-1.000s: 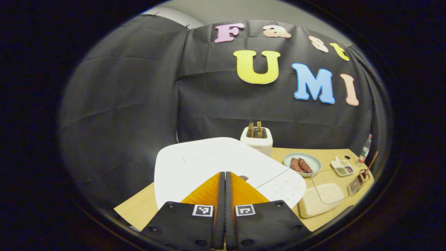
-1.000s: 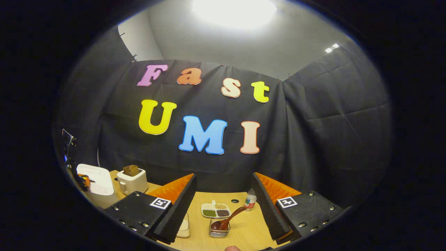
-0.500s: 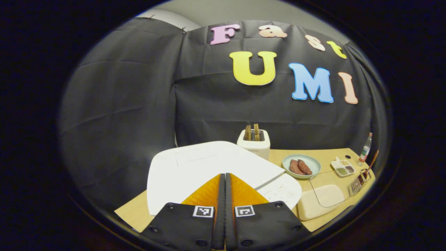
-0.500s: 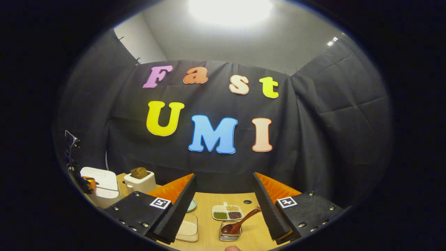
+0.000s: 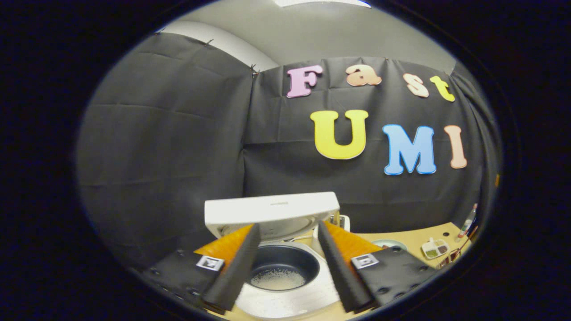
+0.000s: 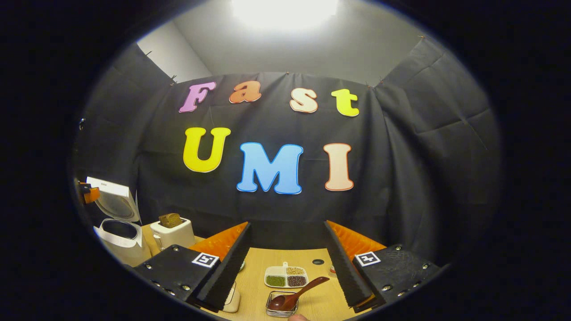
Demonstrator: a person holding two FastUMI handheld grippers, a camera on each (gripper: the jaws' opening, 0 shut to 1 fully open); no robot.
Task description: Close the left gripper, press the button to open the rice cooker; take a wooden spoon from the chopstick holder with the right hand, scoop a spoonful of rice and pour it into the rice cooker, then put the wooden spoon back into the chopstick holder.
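We find the white square-bodied rice cooker (image 5: 285, 267) with its lid (image 5: 272, 209) standing raised at the back, so we judge the button step complete; the dark inner pot (image 5: 284, 267) is exposed, and a thin layer of white grains lies on its bottom. The left gripper (image 5: 285, 263) hangs just above the pot mouth with its fingers spread apart, one to each side of the opening, grasping nothing; we read this as a pose that leaves the opening free for a pour from the right side. In the right gripper view, the dark reddish-brown wooden spoon (image 6: 294, 294) stands bowl-down in the small clear-walled chopstick holder (image 6: 280, 307) with its handle leaning up and to the right, which presents the handle for a side pinch. The right gripper (image 6: 285, 267) is level and pointed forward over the light wooden table (image 6: 258, 285), near the holder, with its fingers released wide and the spoon lying between their lines but untouched. Behind the holder sits a white divided dish of green, tan and dark grains (image 6: 285, 276); a white toaster holding a brown slice (image 6: 171, 232) stands beside the cooker. We judge the next step to be lowering onto the handle and closing.
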